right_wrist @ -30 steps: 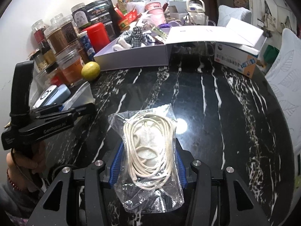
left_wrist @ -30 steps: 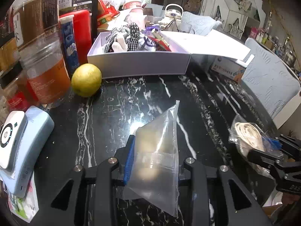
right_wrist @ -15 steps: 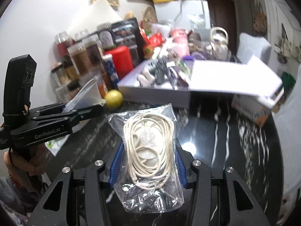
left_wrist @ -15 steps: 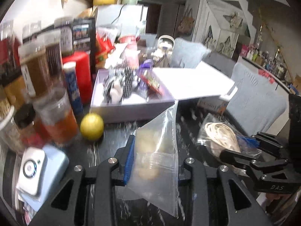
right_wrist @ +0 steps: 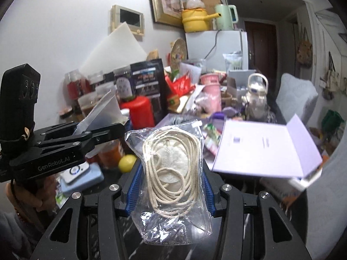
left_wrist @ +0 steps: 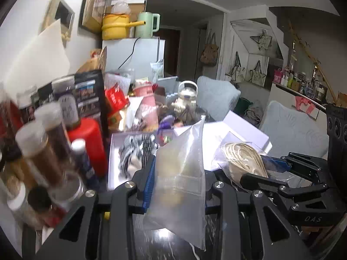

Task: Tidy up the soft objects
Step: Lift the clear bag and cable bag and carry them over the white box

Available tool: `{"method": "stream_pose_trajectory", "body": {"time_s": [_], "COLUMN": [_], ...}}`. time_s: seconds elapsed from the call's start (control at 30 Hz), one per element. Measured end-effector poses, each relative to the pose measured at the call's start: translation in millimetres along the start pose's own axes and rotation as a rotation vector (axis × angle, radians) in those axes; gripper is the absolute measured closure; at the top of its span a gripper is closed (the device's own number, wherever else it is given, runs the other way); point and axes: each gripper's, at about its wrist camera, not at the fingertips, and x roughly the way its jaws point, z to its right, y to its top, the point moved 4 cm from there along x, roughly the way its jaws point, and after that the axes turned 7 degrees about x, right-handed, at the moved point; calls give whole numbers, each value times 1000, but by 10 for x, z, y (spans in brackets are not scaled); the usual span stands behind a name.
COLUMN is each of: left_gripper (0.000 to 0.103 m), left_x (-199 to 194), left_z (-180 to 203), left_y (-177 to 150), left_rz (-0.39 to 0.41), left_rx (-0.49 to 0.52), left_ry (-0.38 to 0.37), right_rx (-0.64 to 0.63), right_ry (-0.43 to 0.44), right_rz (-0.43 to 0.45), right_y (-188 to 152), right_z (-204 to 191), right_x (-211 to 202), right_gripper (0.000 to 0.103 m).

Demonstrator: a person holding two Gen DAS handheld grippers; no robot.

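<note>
Nearest in the left wrist view, the left claw (left_wrist: 176,186) is clenched on a clear bag (left_wrist: 182,173) with something pale inside; the bag stands up between the blue pads, clear of the dark marbled bench (left_wrist: 164,244) below. In the right wrist view the right claw (right_wrist: 171,184) grips a second clear bag holding a coil of cream cord (right_wrist: 171,162), also lifted off the bench. Each claw shows in the other's view, side by side and apart.

Just beyond both claws sits an open white box (left_wrist: 112,164) with checked fabric pieces (left_wrist: 138,149) already inside, its lid (right_wrist: 260,147) folded out toward the right claw. Left of the box, jars and a red canister (left_wrist: 91,143) crowd the bench, and a lemon (right_wrist: 128,162) lies near them.

Judging by this, both bags are picked up but neither is yet in the box; carrying them over the opening and letting go is what remains.
</note>
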Motion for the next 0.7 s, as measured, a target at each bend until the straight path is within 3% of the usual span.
{"method": "stream_pose_trajectory", "body": {"time_s": [0.3, 0.7], "left_gripper": [70, 70], "left_x": [309, 1047], "left_z": [-90, -368], "left_y": [434, 687], "left_rz": [51, 27], "left_rx": [26, 25], "left_ry": [22, 36], "right_rx": [-16, 16], "right_ry": [15, -3], "right_rz": [53, 63], "right_y": [506, 1006], "right_z": [143, 482], "right_x": [182, 814], "right_gripper": [55, 54]}}
